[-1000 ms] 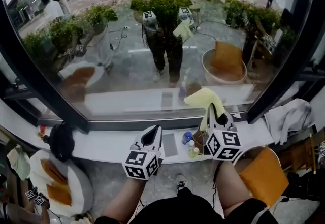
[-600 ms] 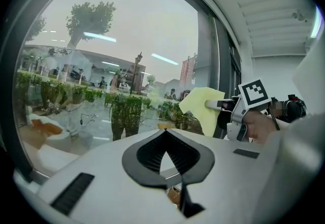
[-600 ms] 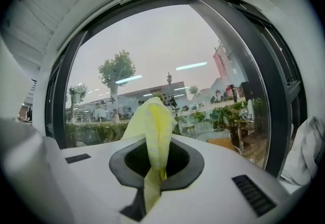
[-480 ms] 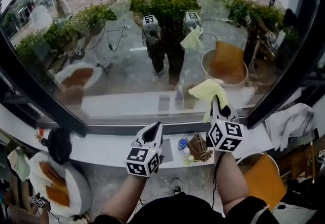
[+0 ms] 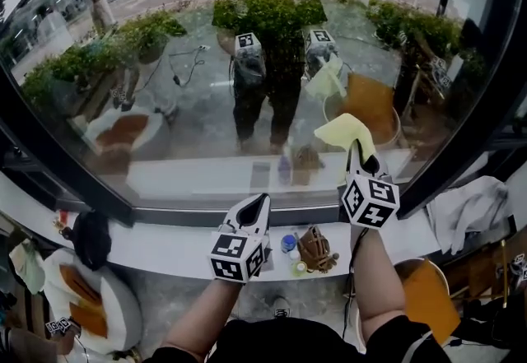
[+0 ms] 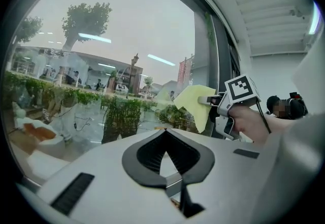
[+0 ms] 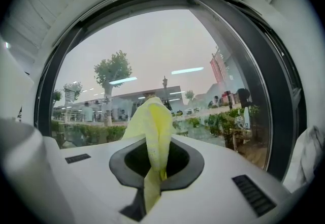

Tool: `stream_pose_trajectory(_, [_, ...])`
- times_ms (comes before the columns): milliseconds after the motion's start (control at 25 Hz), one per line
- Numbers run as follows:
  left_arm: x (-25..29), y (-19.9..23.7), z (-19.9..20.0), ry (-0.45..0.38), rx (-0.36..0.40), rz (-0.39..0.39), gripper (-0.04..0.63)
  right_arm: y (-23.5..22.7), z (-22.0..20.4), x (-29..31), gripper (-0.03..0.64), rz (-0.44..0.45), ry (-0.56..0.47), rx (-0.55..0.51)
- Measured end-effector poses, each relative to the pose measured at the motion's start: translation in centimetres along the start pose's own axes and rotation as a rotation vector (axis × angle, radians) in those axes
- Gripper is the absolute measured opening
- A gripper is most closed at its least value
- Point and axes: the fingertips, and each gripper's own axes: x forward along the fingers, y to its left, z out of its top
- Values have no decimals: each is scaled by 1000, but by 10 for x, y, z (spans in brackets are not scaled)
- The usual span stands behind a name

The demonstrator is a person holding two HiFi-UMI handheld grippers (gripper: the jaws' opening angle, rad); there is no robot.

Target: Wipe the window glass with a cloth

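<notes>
In the head view the yellow cloth (image 5: 345, 132) hides the tips of the right gripper (image 5: 360, 155), and I cannot tell if it touches the window glass (image 5: 189, 131). The small things (image 5: 306, 248) on the sill (image 5: 165, 239) at 6 o'clock are too tiny to name.

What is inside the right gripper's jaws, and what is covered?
A yellow cloth, pinched by the right gripper, its loose end standing up before the window glass. The clamped fold is covered by the jaws.
</notes>
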Motion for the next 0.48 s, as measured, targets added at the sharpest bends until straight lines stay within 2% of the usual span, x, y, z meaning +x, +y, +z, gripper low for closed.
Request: stream_pose_trajectory(480, [19, -7, 16, -3, 21, -55, 6, -26, 7, 29, 32, -77, 14, -33])
